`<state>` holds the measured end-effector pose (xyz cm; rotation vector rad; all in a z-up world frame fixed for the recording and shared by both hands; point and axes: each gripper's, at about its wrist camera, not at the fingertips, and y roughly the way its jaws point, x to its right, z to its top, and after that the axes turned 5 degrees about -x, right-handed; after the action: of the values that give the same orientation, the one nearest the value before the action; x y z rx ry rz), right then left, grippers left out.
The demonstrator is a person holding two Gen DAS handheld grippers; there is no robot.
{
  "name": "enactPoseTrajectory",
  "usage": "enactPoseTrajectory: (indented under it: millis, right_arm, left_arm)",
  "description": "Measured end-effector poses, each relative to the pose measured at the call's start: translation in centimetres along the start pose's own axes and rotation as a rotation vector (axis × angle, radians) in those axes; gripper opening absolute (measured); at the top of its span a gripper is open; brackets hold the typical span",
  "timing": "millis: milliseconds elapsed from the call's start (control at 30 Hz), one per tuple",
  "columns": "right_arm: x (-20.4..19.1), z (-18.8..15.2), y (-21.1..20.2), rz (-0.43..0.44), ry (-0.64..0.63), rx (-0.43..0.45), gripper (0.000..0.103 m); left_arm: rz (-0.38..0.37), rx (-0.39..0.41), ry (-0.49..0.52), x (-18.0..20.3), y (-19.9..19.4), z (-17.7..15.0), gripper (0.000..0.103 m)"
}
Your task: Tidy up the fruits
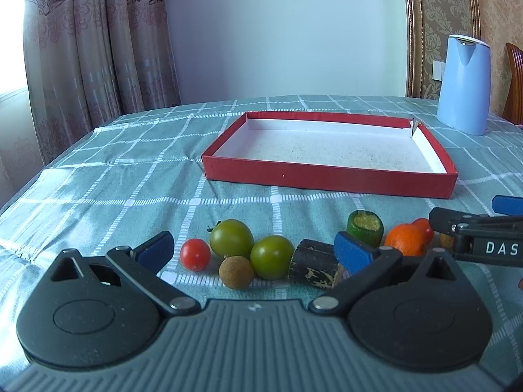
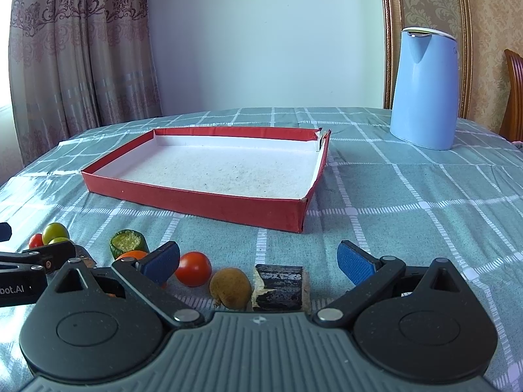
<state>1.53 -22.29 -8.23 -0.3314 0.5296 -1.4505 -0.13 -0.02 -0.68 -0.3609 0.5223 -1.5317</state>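
Observation:
A row of small produce lies on the checked cloth in front of a shallow red box with a white, empty floor. In the left wrist view my left gripper is open, low over a red tomato, two green tomatoes, a brown round fruit and a dark cut piece. A cut green piece and an orange lie further right. My right gripper is open over a red tomato, a brown fruit and a dark piece.
A light blue kettle stands at the back right of the table. A wooden chair back shows behind it. Curtains hang at the left past the table's edge. Bare cloth lies to the right of the red box.

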Motion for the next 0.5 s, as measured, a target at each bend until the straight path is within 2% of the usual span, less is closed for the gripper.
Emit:
enactPoseTrajectory:
  millis: [67,267,500]
  right_arm:
    - [0.0,0.0,0.1,-0.005,-0.01,-0.005,0.103]
    - [0.6,-0.2,-0.7,-0.006,-0.011,-0.019,0.103]
    - [2.3,-1.6,-3.1,-0.012,-0.084,-0.003,0.103]
  left_arm:
    - [0.012,0.027,0.003,-0.1,-0.1,0.0,0.103]
    - [0.021,0.023,-0.013,-0.9,-0.4,-0.2,0.103]
    - [0.019,-0.013,-0.018,-1.5,-0.6,-0.4,0.103]
